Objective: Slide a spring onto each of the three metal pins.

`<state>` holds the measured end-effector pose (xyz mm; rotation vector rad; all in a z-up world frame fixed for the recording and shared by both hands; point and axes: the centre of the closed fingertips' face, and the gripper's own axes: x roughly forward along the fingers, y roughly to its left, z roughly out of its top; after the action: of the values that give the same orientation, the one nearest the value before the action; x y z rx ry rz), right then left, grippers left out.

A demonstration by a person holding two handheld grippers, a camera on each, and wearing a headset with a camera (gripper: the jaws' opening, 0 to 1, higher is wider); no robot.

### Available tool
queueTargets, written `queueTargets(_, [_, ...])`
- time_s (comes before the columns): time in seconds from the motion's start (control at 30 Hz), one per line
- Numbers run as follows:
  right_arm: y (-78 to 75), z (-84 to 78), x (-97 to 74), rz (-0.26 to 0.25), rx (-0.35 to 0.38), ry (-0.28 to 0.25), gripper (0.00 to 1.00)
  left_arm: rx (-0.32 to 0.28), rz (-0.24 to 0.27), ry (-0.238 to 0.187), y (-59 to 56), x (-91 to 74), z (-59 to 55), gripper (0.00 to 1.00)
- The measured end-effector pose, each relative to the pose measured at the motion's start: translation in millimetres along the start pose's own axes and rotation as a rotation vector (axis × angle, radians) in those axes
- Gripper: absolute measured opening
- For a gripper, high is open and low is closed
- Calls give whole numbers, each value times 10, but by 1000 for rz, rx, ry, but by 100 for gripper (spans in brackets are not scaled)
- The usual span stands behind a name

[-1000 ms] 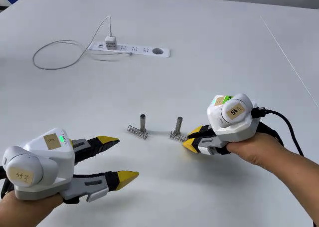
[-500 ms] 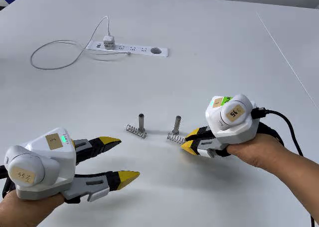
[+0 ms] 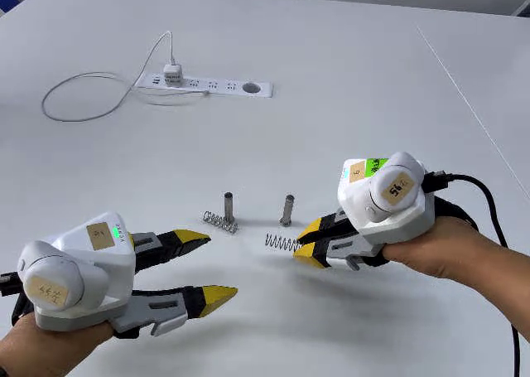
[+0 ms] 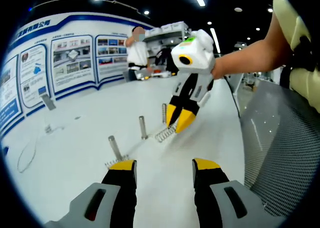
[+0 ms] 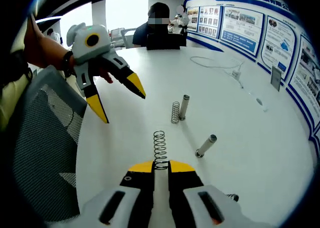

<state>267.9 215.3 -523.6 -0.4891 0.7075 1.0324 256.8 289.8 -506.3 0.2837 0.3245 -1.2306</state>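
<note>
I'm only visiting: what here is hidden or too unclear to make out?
Third pin: head view gives a left pin and a right pin; the right gripper blocks table behind it.
Held spring: near end buried between the shut jaws, right gripper view.
Loose spring: partly behind the left gripper's jaw, left gripper view.
Wall posters, right gripper view: print too small.

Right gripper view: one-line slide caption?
Right gripper shut on one end of a spring; near pin and far pin ahead.

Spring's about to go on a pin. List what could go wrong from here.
The right gripper holds the spring by one end only; it may flex or slip out when turned upright. The near pin is slim and upright; a sideways push could tip it.
</note>
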Motion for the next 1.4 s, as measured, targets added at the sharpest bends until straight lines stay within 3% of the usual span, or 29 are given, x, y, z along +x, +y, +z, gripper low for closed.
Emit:
queueTargets(0.4, [291,227,-24,100,-97,3,11,46,-51,0,-119,65,59,39])
queueTargets(0.73, [497,271,-15,177,-154,32,11,81,-93,1,-241,85,64,28])
queueTargets(1.07, [577,279,-15,208,-180,57,11,119,-127,-1,-337,118,89,14])
queueTargets(1.4, [609,421,-108,214,-184,44,11,130,-132,13,-341,132,54,12])
